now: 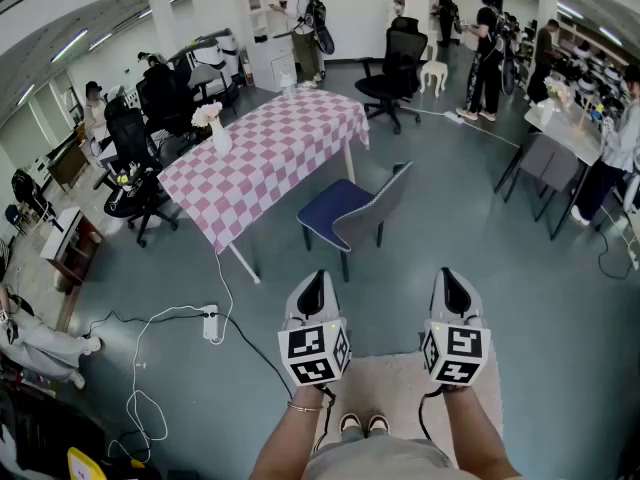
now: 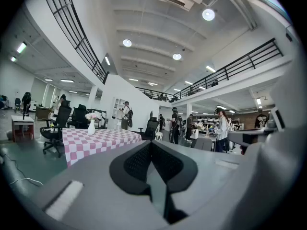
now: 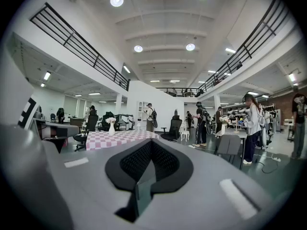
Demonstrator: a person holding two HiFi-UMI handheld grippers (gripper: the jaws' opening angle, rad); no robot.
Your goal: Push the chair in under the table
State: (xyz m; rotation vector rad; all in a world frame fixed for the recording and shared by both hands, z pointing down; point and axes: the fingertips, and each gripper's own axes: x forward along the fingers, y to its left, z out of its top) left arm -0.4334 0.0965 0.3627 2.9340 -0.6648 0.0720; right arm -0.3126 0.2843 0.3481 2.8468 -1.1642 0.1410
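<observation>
We're holding both arms out ahead of us, side by side at the bottom of the head view, forearms straight and wrists level. The left gripper and right gripper are pointing forward toward the chair, well apart from it. In the left gripper view the left gripper's black jaws are pressing together with nothing between them. It's the same story in the right gripper view: the right gripper is closed and empty.

The chair is showing a blue seat, a grey backrest and dark legs. It's standing on the floor just beside the near right side of the table, angled, its back turned toward us and its seat out from under the pink-and-white checked cloth. A vase of flowers is sitting on the table.
</observation>
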